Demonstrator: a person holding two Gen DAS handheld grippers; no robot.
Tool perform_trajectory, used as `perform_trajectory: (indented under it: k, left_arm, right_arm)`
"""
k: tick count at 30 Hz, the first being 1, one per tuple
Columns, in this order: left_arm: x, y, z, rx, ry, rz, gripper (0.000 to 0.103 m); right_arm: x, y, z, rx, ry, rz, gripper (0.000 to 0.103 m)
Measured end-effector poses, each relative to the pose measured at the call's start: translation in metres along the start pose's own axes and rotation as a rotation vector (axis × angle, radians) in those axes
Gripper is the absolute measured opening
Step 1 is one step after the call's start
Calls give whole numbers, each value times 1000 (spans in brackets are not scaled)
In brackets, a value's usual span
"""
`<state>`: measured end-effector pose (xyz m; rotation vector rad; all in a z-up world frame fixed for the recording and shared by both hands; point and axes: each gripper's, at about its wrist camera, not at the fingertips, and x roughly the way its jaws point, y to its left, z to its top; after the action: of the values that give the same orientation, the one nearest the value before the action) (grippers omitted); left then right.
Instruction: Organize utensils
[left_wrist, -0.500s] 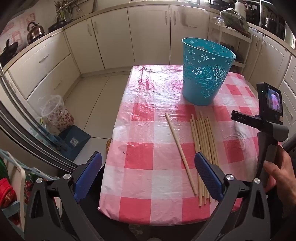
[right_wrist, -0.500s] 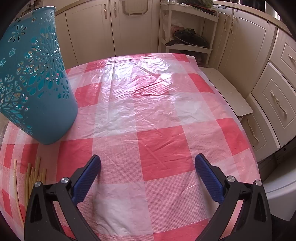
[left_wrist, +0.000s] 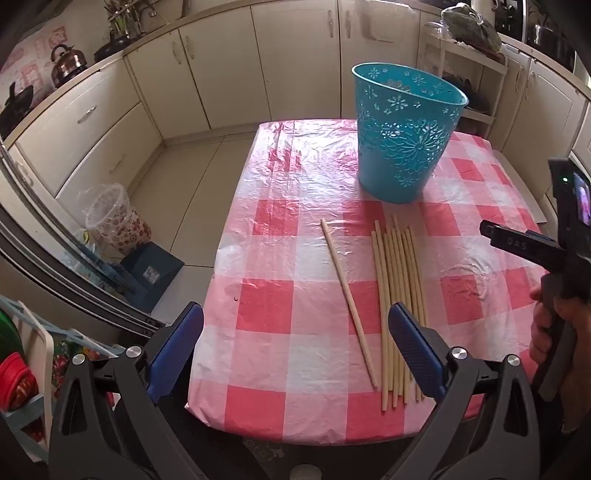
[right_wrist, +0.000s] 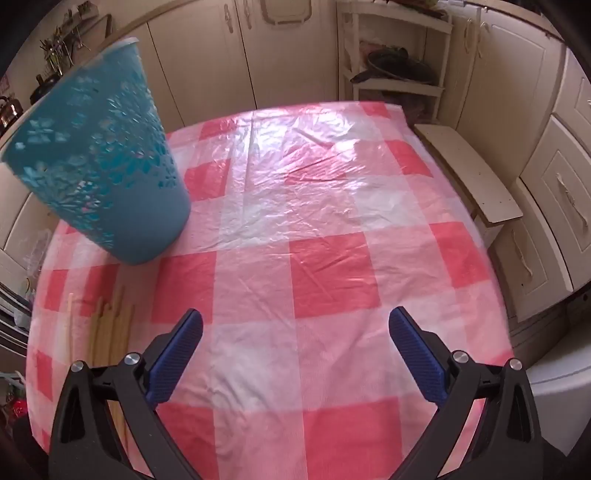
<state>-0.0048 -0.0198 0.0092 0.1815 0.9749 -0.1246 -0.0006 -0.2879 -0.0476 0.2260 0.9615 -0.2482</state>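
Chopsticks (left_wrist: 397, 295) lie near your table's near edge (left_wrist: 314, 428); right of them, bare cloth. Your left gripper (left_wrist: 295, 347) and right gripper (right_wrist: 295, 350) gape empty.

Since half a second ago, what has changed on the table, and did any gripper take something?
Only the right gripper shifted: in its view the blue basket and chopsticks sit further into the picture. Nothing was gripped or released. Both grippers remain wide open and empty; the left gripper, the bundle and the single chopstick are unchanged.
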Motion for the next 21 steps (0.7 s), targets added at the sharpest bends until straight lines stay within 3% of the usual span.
perform_trajectory:
  k: [6,10,15,21]
  left_arm:
    - [-58,-8,-26,-49,-52,-19,97]
    - [-96,-19,-48,-38,-88,-12,97]
    - [-142,-23,-71,-22,-142,-11,97]
    - [-182,-18,-95,-40,-193,-6,97]
  right_arm:
    - [-124,20,-53,-127,-120,94,97]
    - [-193,31,-86,-144,-209,127,97]
    - [-244,25,-122,-78,-279,170,97]
    - [-274,27,-156,-78,-329,181,97]
